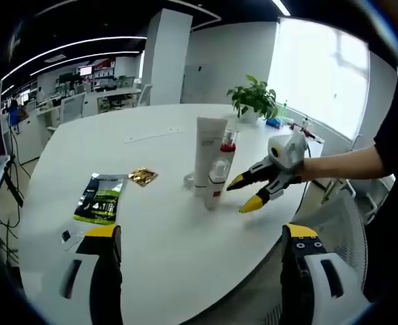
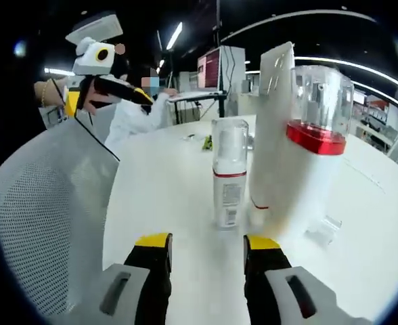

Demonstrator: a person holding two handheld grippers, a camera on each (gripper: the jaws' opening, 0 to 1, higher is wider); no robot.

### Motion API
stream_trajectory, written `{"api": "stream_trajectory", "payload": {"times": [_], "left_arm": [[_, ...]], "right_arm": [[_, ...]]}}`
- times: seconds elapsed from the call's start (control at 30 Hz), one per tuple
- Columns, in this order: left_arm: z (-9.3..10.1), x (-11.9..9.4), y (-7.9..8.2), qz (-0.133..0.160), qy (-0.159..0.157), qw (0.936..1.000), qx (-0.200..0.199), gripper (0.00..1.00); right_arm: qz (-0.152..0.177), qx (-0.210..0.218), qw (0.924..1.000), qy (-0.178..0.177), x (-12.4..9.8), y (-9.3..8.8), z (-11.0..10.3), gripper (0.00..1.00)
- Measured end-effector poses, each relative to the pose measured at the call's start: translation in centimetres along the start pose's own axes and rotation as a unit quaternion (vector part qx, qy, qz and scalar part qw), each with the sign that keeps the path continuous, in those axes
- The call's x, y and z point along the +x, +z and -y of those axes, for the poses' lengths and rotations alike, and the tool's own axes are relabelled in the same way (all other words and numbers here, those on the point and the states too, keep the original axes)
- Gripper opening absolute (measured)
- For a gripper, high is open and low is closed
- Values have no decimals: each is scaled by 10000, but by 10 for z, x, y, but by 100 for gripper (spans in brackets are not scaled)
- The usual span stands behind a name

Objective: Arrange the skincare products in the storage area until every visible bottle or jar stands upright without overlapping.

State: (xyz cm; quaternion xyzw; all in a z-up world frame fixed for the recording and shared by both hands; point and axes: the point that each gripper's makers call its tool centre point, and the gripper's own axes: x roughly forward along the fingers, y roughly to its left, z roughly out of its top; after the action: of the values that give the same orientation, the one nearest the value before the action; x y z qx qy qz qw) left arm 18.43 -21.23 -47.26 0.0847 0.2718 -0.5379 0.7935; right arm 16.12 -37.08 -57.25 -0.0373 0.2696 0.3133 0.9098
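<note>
Right gripper view: white tube [image 2: 280, 135] partly hidden behind red-collared bottle [image 2: 317, 108]; both grippers' jaws apart, empty.

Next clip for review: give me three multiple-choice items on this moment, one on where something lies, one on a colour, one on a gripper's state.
1. Where does the green packet lie relative to the standing bottles, in the left gripper view?
A. left of them
B. on top of them
C. right of them

2. What colour is the band under the clear cap of the large bottle?
A. blue
B. red
C. green

3. The right gripper is
A. shut on a bottle
B. open
C. holding the packet

Answers: 1 A, the green packet lies left of the tall tube. 2 B, the large bottle has a red band. 3 B, the right gripper shows a gap before the small bottle.
</note>
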Motion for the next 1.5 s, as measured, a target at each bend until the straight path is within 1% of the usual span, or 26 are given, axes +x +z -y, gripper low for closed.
{"api": "stream_trajectory", "payload": {"times": [0.03,0.07,0.13,0.17,0.23,0.33,0.47,0.57,0.7,0.8,0.97,1.03,1.13,1.27,1.43,1.5], "left_arm": [[0,-1,0,23,7,10000,-18,92],[1,-2,0,46,15,10000,-32,92],[1,-4,0,70,31,10000,-36,92],[2,-5,0,90,44,9999,-42,92],[1,-8,-1,116,68,9999,-78,92],[1,-12,0,145,102,9998,-110,92],[-2,-18,-1,165,156,9996,-153,92],[-4,-21,0,189,185,9995,-174,92],[-5,-23,-1,221,224,9993,-197,92],[-8,-25,-2,213,240,9993,-198,92],[-8,-27,-3,187,222,9993,-252,90],[-9,-27,-3,205,238,9991,-268,90],[-11,-26,-2,242,262,9989,-307,90],[-14,-25,-1,320,299,9983,-386,90],[-14,-25,-7,232,305,9984,-416,90],[-15,-25,-10,194,306,9985,-420,90]], "right_arm": [[4,100,9999,26,-3,1,-4,45],[46,68,10000,-45,-7,4,-6,48],[103,121,9998,-119,-13,8,-10,50],[137,225,9995,-146,-18,11,-15,52],[170,319,9991,-224,-23,9,-14,56],[238,488,9978,-389,-34,11,-18,63],[312,640,9960,-548,-49,16,-31,69],[365,856,9932,-694,-59,17,-35,74],[487,985,9891,-981,-72,21,-38,78],[555,1072,9863,-1125,-79,25,-42,82],[533,1230,9816,-1360,-85,22,-44,95],[557,1322,9786,-1472,-87,19,-41,99],[625,1481,9750,-1535,-90,20,-43,99],[557,1526,9740,-1579,-91,17,-42,99],[562,1599,9722,-1616,-88,15,-37,99],[613,1666,9707,-1617,-86,15,-36,99]]}}
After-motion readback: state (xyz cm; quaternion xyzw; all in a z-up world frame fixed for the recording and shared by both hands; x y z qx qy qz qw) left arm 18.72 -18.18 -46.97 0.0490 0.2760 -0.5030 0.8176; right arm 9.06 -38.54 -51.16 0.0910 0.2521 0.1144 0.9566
